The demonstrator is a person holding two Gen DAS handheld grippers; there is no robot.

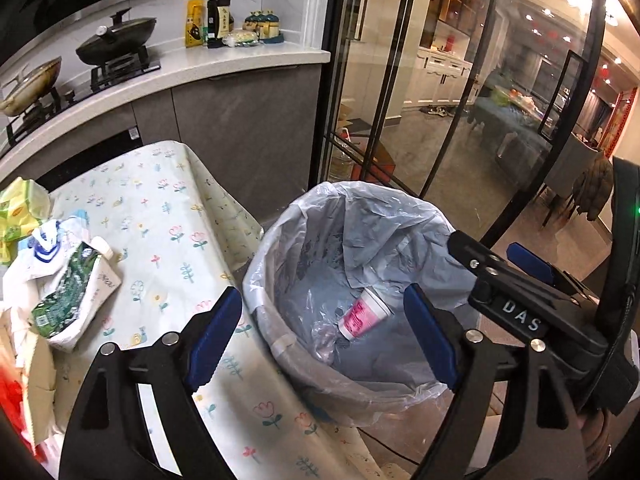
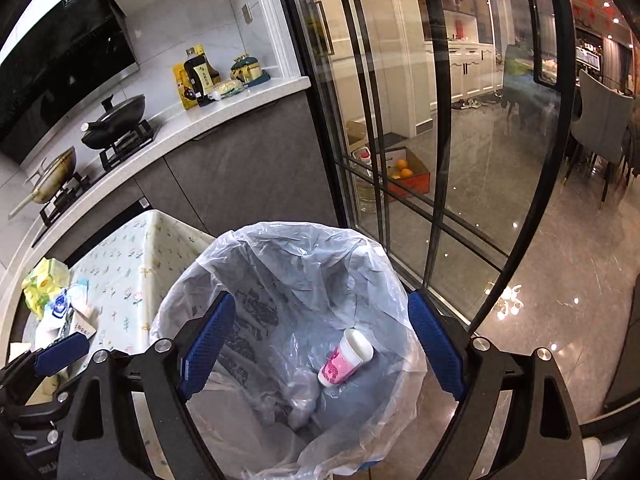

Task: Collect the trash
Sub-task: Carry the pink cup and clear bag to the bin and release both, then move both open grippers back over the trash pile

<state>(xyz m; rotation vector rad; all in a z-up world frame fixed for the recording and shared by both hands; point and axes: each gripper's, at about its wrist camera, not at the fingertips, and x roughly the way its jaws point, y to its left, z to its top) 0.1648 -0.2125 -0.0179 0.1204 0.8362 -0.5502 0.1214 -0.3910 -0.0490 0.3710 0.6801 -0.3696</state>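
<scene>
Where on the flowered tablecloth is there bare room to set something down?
The tablecloth is bare from the green carton across to the edge by the trash bin, and back toward the counter. Its left end is crowded with wrappers.

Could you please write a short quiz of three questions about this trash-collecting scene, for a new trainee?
1. True or false: the pink-and-white paper cup is already lying inside the lined trash bin.
2. Multiple choice: the crushed green-and-white carton lies (A) in the bin, (B) on the floral tablecloth, (C) on the stove.
3. Fill in: both the left tool and the right tool are ____ and hold nothing.

Key: 1 true; 2 B; 3 open.
</scene>
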